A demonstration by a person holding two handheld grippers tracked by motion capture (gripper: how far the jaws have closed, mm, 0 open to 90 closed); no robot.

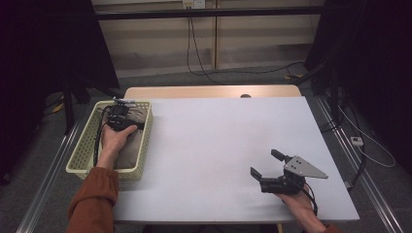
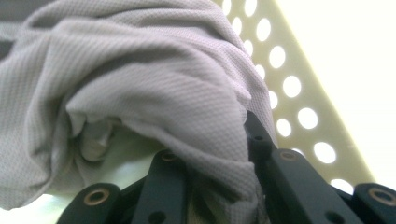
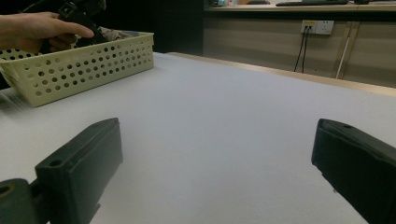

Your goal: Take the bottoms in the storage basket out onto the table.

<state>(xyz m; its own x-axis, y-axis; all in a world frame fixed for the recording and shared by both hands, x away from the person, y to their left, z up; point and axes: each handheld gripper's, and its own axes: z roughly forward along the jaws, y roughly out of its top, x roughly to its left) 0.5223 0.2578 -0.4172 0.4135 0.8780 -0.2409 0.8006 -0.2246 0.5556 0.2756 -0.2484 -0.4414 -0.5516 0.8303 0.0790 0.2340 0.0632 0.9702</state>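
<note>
Down in yellow perforated basket (image 1: pixel 85 150) at table's left edge: left gripper (image 1: pixel 118 118), jaws pinched tight on fold of grey cloth (image 2: pixel 154 84), fabric bunched between black jaws in left gripper view. Cloth lies heaped inside basket, filling most of it. Left hand (image 1: pixel 115 138) wraps gripper body, rust-orange sleeve (image 1: pixel 92 199) behind. Right gripper (image 1: pixel 266 165) well apart, low over bare white table (image 1: pixel 218 141) near front right corner, jaws spread wide, nothing between them. Right hand (image 1: pixel 299 204) grips it from below.
</note>
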